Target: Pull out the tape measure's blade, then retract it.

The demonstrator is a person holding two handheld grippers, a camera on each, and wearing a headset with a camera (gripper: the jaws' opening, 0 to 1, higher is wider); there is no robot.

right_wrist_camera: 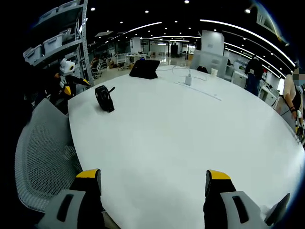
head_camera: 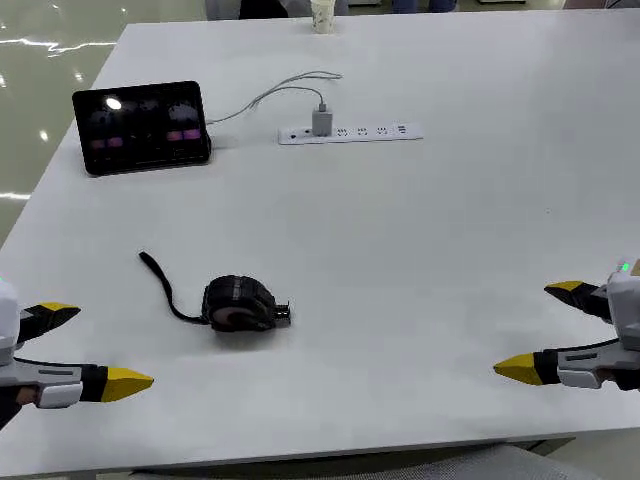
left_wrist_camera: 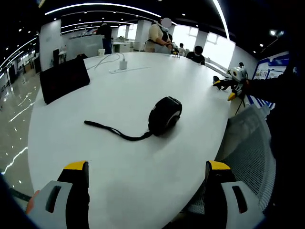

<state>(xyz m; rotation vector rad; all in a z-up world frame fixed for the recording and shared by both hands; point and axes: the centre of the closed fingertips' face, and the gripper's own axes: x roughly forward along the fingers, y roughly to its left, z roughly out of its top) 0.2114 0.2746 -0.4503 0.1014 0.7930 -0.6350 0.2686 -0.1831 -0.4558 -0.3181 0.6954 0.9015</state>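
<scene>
A black tape measure (head_camera: 240, 304) lies on the white table (head_camera: 420, 220), its blade fully inside and its black wrist strap (head_camera: 160, 284) trailing to the left. It also lies ahead in the left gripper view as the tape measure (left_wrist_camera: 165, 114), and far off in the right gripper view as the tape measure (right_wrist_camera: 104, 98). My left gripper (head_camera: 90, 345) hovers open at the table's near left edge, a short way from the tape measure. My right gripper (head_camera: 545, 330) hovers open at the near right edge, far from it. Both grippers hold nothing.
A black tablet (head_camera: 142, 126) stands at the back left. A white power strip (head_camera: 350, 132) with a plugged charger and cable lies behind the middle. A paper cup (head_camera: 322, 16) stands at the far edge. A grey mesh chair (right_wrist_camera: 43, 157) sits at the near edge.
</scene>
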